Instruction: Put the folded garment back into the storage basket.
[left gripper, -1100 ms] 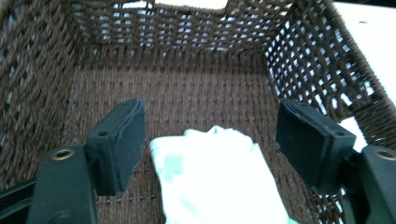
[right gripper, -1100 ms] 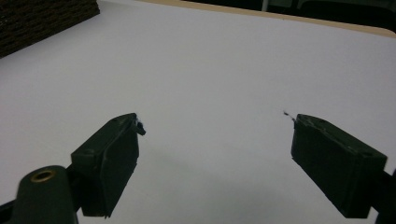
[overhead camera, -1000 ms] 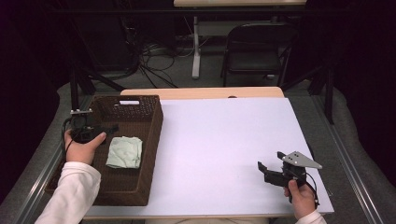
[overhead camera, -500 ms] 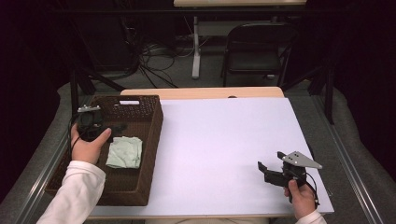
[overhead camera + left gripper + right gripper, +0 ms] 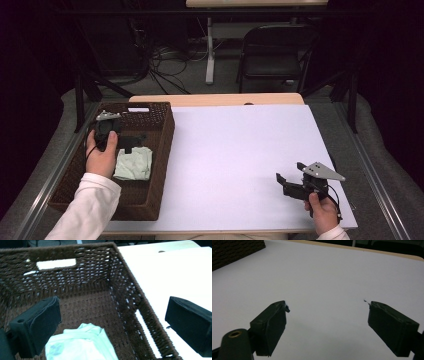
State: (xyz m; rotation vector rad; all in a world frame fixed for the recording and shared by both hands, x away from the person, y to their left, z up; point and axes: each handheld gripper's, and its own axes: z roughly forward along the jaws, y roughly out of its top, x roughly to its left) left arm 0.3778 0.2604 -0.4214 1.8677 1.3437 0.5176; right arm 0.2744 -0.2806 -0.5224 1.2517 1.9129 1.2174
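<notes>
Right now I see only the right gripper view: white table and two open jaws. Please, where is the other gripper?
Observer: The left gripper is over the brown wicker basket at the table's left side.
Operator: Does it hold something?
Observer: No. Its jaws have just been opening and stand wide, with nothing between them.
Operator: Is anything inside the basket?
Observer: Yes, a pale green cloth lies crumpled on the basket floor, just below that gripper.
</notes>
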